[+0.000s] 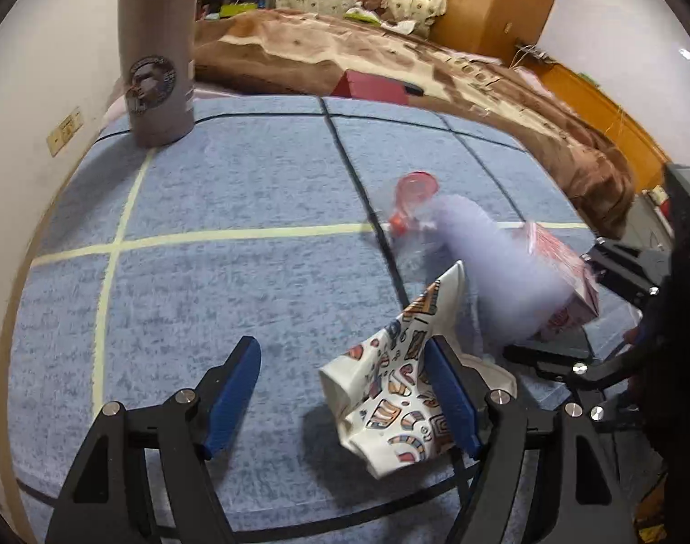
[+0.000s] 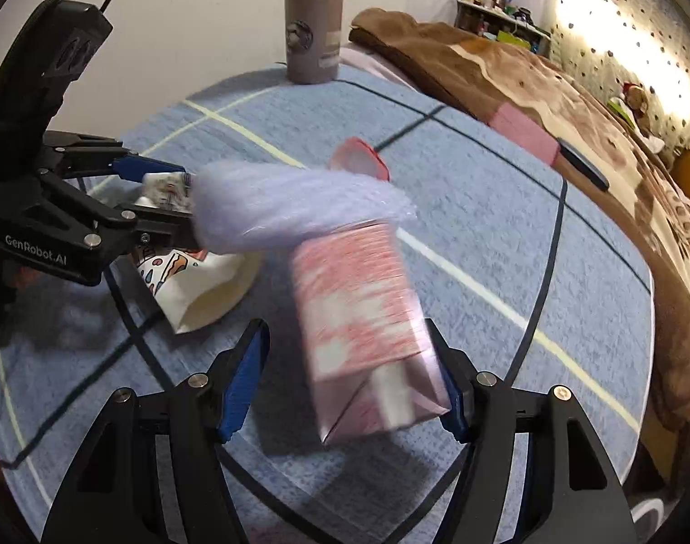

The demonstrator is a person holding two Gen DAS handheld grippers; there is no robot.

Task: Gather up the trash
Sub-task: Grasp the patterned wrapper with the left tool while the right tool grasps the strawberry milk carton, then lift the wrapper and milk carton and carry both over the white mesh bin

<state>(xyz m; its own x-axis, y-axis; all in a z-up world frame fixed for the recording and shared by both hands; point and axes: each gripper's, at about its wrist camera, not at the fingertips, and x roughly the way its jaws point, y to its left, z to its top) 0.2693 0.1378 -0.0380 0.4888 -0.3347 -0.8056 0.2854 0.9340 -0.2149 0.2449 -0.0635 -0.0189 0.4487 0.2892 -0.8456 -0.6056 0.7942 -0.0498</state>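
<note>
A crumpled patterned paper wrapper (image 1: 392, 401) lies on the blue mat, against the right finger of my open left gripper (image 1: 345, 390); it also shows in the right wrist view (image 2: 200, 290). A pink-and-white carton (image 2: 367, 317) lies between the fingers of my open right gripper (image 2: 349, 376), touching the right finger; in the left wrist view the carton (image 1: 567, 272) is at the right. A blurred lilac plastic bag (image 2: 290, 208) lies across the carton's far end and shows in the left wrist view (image 1: 494, 263). A red cup (image 1: 415, 190) lies behind it.
A tall grey flask (image 1: 161, 50) stands at the mat's far left corner, seen too in the right wrist view (image 2: 313, 22). A bed with a brown blanket (image 1: 390, 54) runs behind the mat. A pink box (image 2: 522, 129) and a dark phone (image 2: 585, 165) lie at the mat's far edge.
</note>
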